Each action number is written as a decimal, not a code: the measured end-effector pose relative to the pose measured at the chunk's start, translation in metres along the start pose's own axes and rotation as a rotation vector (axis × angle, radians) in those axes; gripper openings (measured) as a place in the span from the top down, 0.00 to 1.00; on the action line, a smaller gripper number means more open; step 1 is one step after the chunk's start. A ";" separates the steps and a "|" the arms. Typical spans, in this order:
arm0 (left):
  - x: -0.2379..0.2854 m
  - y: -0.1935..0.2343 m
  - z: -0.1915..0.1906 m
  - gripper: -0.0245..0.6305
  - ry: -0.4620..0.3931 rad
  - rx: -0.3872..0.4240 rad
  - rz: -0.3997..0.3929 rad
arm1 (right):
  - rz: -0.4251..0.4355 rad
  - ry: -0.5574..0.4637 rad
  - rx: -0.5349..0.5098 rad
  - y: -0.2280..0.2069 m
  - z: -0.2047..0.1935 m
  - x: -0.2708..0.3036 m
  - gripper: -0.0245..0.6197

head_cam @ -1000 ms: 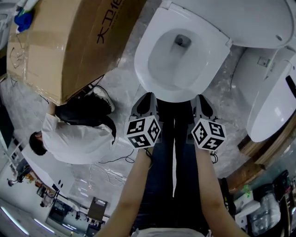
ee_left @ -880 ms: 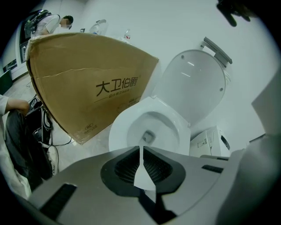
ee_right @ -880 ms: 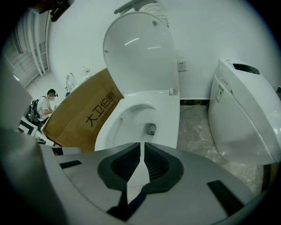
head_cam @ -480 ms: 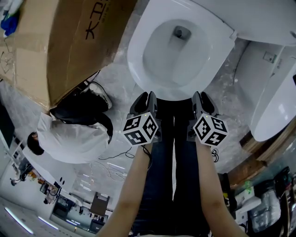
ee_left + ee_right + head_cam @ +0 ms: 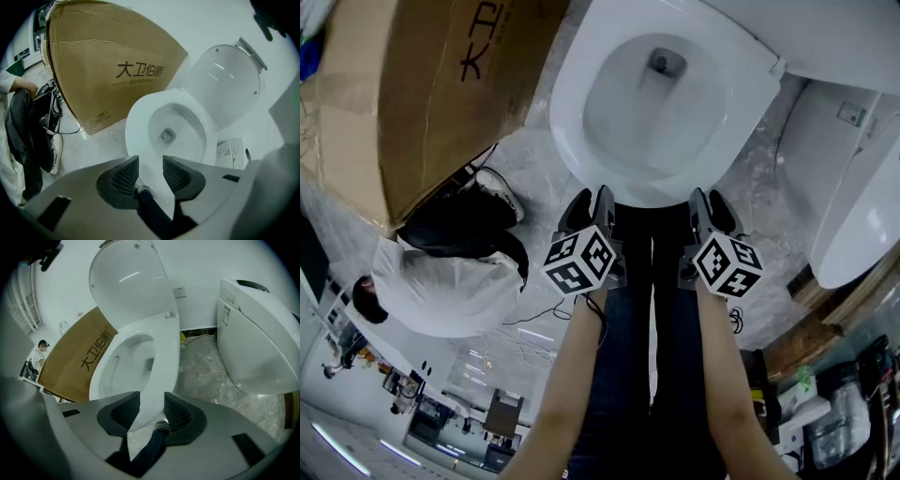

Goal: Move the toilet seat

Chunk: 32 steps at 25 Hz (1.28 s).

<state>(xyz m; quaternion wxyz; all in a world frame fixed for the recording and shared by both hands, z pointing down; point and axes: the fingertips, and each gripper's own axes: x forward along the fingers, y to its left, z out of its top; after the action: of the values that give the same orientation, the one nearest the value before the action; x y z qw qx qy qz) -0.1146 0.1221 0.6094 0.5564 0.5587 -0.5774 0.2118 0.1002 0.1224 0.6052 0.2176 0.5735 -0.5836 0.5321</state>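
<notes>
A white toilet stands before me with its seat (image 5: 572, 122) down on the bowl and its lid (image 5: 825, 37) raised behind. My left gripper (image 5: 591, 200) and right gripper (image 5: 709, 201) hover side by side just short of the seat's front edge, left and right of centre. Both sets of jaws are opening, and the pads press on nothing. In the left gripper view the seat (image 5: 138, 126) shows through the gap of the left gripper (image 5: 151, 171), with the lid (image 5: 229, 84) beyond. In the right gripper view the seat (image 5: 164, 348) shows past the right gripper (image 5: 152, 411).
A big cardboard box (image 5: 422, 84) lies on the floor left of the toilet. A person in a white top (image 5: 441, 281) crouches beside it. A second white toilet (image 5: 862, 216) stands at the right. My own legs in dark trousers (image 5: 652, 281) are below the grippers.
Both grippers' jaws have gone from shut to parted. The toilet's front edge now lies closer to the two grippers in the head view.
</notes>
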 end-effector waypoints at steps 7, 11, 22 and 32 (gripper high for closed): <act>0.006 0.015 -0.011 0.68 0.018 -0.034 0.027 | -0.011 0.009 0.032 -0.009 -0.005 0.007 0.69; 0.014 0.021 -0.016 0.65 0.027 -0.058 0.026 | 0.002 0.016 0.034 -0.009 -0.008 0.011 0.66; 0.022 0.023 -0.017 0.62 0.038 -0.076 -0.014 | 0.028 0.039 0.117 -0.011 -0.018 0.024 0.63; 0.028 0.015 -0.019 0.61 0.053 -0.086 -0.048 | 0.037 0.041 0.161 -0.006 -0.016 0.031 0.61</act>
<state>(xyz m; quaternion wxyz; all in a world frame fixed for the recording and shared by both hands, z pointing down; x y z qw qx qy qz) -0.1131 0.1315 0.6450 0.6000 0.5422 -0.5575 0.1878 0.0922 0.1247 0.6395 0.1726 0.5674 -0.5447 0.5929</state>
